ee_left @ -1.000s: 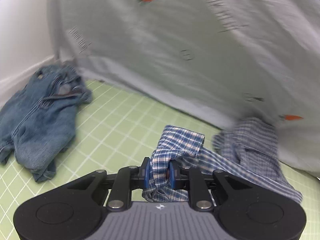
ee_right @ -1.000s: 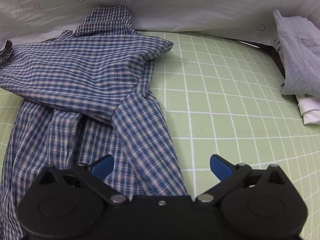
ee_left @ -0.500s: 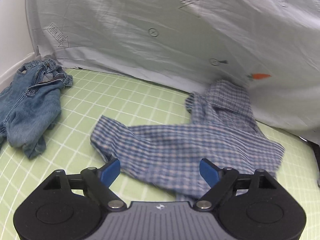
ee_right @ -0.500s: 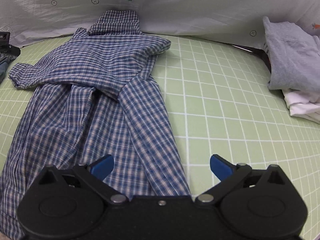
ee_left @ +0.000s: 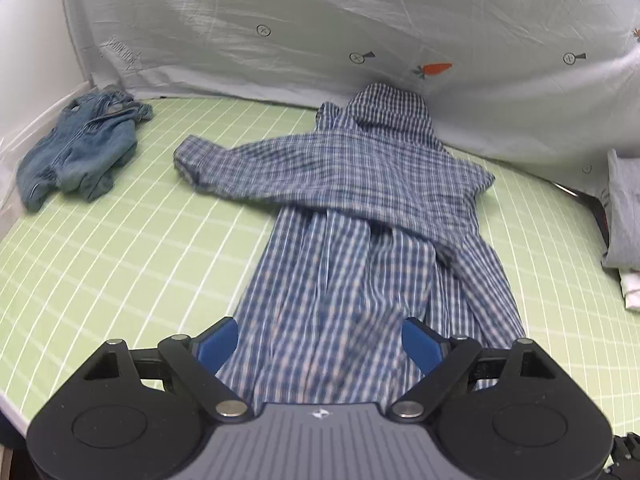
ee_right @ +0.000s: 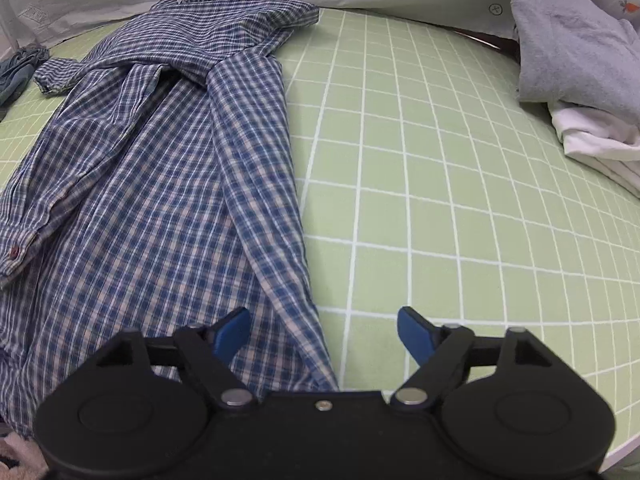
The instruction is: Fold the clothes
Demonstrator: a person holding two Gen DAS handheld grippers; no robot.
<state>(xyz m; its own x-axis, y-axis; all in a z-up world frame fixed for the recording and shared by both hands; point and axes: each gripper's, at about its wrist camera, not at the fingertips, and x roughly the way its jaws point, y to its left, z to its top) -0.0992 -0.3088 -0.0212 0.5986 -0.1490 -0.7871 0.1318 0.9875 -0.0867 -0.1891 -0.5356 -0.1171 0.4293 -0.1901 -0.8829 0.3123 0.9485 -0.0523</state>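
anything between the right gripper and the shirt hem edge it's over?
Nothing visible. The right gripper hangs over the plaid shirt's near right edge with jaws closing, pads not yet on cloth. The grey and white pile sits far off to the right on the green mat.

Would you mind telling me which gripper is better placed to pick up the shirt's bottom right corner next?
Right, probably. The right gripper straddles the plaid shirt's edge beside the green mat, jaws closing around it. The left gripper hangs open over the shirt's middle.
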